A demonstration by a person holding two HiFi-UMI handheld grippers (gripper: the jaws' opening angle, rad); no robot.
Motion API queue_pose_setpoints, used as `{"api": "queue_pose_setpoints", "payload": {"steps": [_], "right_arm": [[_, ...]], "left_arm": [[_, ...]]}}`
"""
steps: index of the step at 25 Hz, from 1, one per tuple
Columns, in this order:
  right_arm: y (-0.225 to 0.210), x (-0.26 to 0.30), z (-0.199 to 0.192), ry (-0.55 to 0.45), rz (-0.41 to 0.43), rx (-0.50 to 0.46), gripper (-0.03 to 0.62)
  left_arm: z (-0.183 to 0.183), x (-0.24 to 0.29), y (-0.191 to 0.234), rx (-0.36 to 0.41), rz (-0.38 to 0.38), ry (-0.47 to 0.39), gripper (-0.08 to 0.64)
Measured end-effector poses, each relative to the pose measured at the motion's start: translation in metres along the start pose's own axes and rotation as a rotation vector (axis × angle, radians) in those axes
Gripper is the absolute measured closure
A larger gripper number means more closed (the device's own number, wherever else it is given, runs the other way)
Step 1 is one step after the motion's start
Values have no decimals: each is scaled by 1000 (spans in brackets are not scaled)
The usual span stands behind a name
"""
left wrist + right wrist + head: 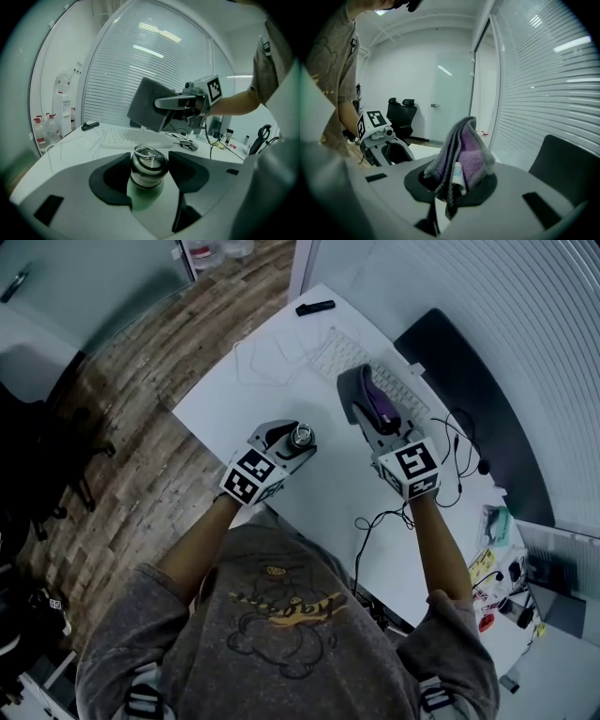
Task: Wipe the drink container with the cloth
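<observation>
Drink container in left gripper; right gripper (clamping cloth) hovers alongside.

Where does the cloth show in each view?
Head view: cloth just right of centre.
Left gripper view: cloth upper middle, above the bottle.
Right gripper view: cloth at centre, pinched in the right gripper.
Shared landmark: the window blinds.

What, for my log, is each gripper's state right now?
Left gripper: closed on the bottle, holding it.
Right gripper: closed on the cloth.
</observation>
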State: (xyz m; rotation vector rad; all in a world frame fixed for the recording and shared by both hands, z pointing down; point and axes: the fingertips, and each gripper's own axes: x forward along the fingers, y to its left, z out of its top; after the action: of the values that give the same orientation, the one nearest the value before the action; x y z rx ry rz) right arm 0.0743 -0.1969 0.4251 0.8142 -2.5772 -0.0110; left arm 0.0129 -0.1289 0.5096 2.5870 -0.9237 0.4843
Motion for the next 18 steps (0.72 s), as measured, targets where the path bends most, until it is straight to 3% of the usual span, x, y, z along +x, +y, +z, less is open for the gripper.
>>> {"api": "queue_pose_setpoints", "payload": {"steps": [13, 18], "right_arm": [[37, 95, -18, 53, 403, -217, 537], [66, 116, -28, 87, 640, -282, 537]], "left_arm": [[1, 2, -1, -10, 3, -18, 299], [1, -1, -2, -31, 6, -38, 299]]}}
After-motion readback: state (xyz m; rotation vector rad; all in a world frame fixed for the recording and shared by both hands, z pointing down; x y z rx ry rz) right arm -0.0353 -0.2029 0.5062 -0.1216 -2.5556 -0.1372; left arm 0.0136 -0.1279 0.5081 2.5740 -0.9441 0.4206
